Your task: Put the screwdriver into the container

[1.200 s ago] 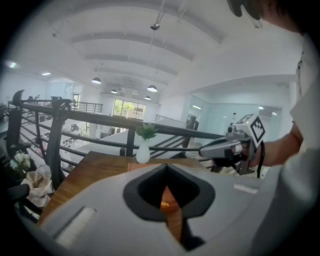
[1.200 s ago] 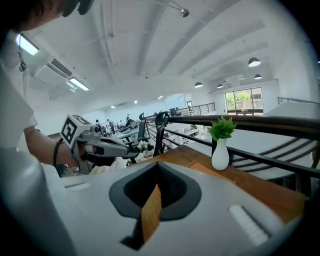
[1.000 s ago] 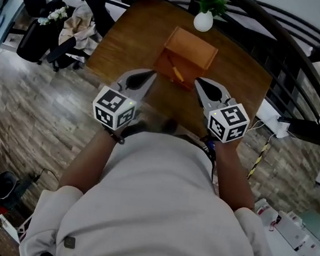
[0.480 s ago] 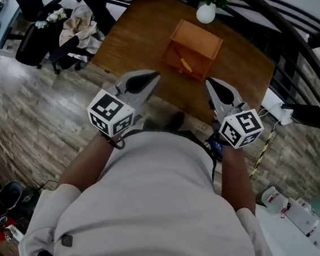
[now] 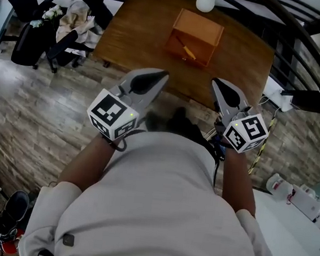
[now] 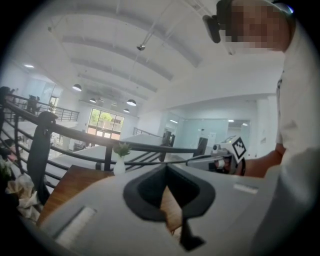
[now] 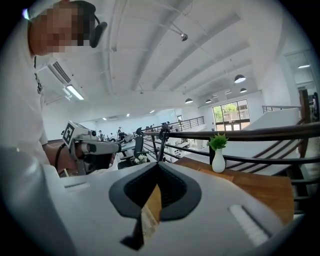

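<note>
Seen from the head view, the person stands back from a wooden table (image 5: 139,28) that lies at 12 o'clock, holding both tools up in front of the chest. The left gripper (image 5: 164,74) sits at about 11 o'clock and the right gripper (image 5: 215,82) at about 1 o'clock. Both point toward the table, and their tips stop short of its near edge. Each gripper's own view shows its two jaws brought together at the tips with nothing caught between them; only the table surface shows through the dark cut-out behind the tips. The orange container (image 5: 208,34), an open box, stands on the table at 12 o'clock, well apart from both grippers. The screwdriver (image 5: 186,49) lies slanted inside it, toward its near side. A white vase (image 5: 205,2) with a green sprig stands at 12 o'clock from the container, near the table's far edge, just in front of a dark railing (image 5: 303,60). Black office chairs (image 5: 32,46) stand on the plank floor (image 5: 30,116) at about 10 o'clock.
</note>
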The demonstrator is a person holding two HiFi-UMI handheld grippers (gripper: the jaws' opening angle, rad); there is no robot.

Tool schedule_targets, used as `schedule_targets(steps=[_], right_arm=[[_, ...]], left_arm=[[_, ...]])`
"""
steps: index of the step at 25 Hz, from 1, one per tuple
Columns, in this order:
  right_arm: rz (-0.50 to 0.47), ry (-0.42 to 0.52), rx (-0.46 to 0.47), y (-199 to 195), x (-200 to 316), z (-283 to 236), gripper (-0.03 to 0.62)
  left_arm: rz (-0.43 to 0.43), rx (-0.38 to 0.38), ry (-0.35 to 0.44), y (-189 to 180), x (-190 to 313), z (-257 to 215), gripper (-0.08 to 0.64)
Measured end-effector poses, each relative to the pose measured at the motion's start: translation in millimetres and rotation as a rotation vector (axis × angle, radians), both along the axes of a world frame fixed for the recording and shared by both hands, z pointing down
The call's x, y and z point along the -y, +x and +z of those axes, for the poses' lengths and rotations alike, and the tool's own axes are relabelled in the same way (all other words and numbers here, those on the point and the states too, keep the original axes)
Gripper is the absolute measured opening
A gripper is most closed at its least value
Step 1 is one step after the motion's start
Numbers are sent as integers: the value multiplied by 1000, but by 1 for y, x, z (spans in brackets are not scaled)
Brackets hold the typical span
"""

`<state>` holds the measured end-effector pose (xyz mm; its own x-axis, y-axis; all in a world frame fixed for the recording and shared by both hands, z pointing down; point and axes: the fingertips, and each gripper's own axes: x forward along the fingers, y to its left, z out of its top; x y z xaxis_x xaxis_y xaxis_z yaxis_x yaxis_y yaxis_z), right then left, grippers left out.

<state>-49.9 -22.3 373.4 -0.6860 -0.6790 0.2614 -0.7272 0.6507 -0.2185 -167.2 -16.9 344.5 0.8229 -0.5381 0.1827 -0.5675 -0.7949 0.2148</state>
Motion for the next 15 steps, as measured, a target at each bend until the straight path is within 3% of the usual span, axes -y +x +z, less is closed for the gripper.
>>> schedule_targets(steps=[8,15], right_arm=[[-54,8,4,7,-31,1,8],[-144,-4,29,31,-62,4,8]], left_arm=[[-41,7,-1,5,-33,3,2],[-102,26,3,47,-66,2,2]])
